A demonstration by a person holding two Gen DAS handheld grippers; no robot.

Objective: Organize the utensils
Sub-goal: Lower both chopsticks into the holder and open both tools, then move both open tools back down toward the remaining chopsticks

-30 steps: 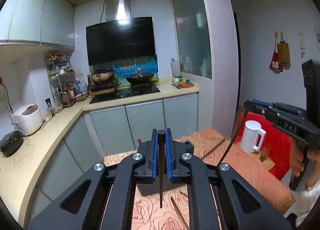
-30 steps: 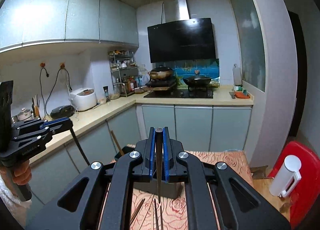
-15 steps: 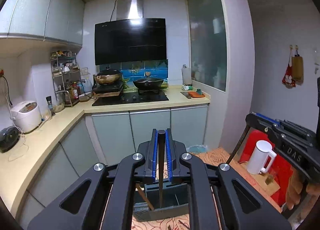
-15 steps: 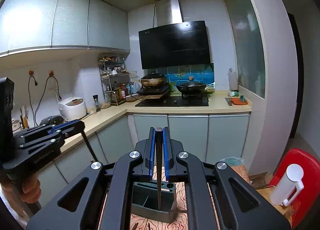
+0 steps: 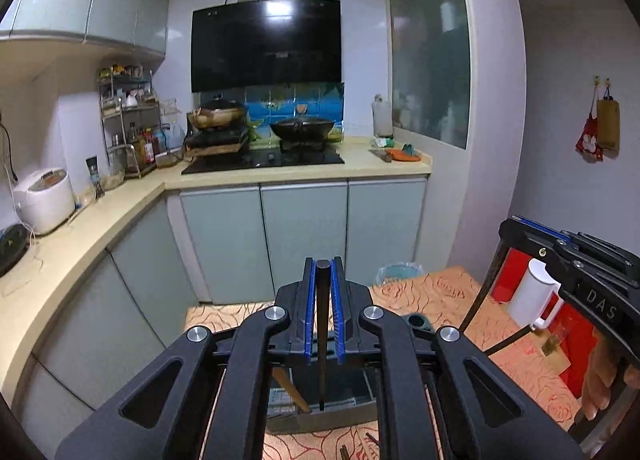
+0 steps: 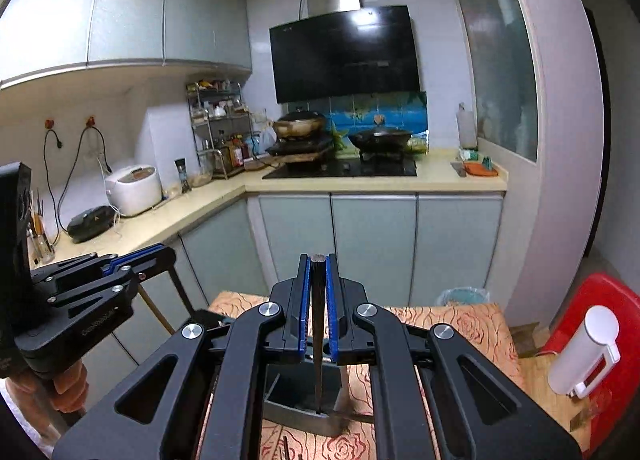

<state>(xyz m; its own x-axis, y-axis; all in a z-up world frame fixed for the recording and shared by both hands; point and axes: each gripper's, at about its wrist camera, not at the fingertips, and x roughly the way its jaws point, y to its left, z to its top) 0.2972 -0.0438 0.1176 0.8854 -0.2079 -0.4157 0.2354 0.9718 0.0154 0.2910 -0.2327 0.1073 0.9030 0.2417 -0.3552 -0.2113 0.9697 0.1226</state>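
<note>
Through the left wrist view, my left gripper (image 5: 322, 312) pinches a dark chopstick (image 5: 321, 340) upright, tip over the grey holder (image 5: 320, 416) on the near table (image 5: 440, 300); one wooden utensil (image 5: 294, 392) leans inside already.

Through the right wrist view, my right gripper (image 6: 317, 308) pinches another chopstick (image 6: 317, 340) above that holder (image 6: 304, 408). Neither is released yet, and loose sticks (image 6: 286, 448) remain nearer me.
</note>
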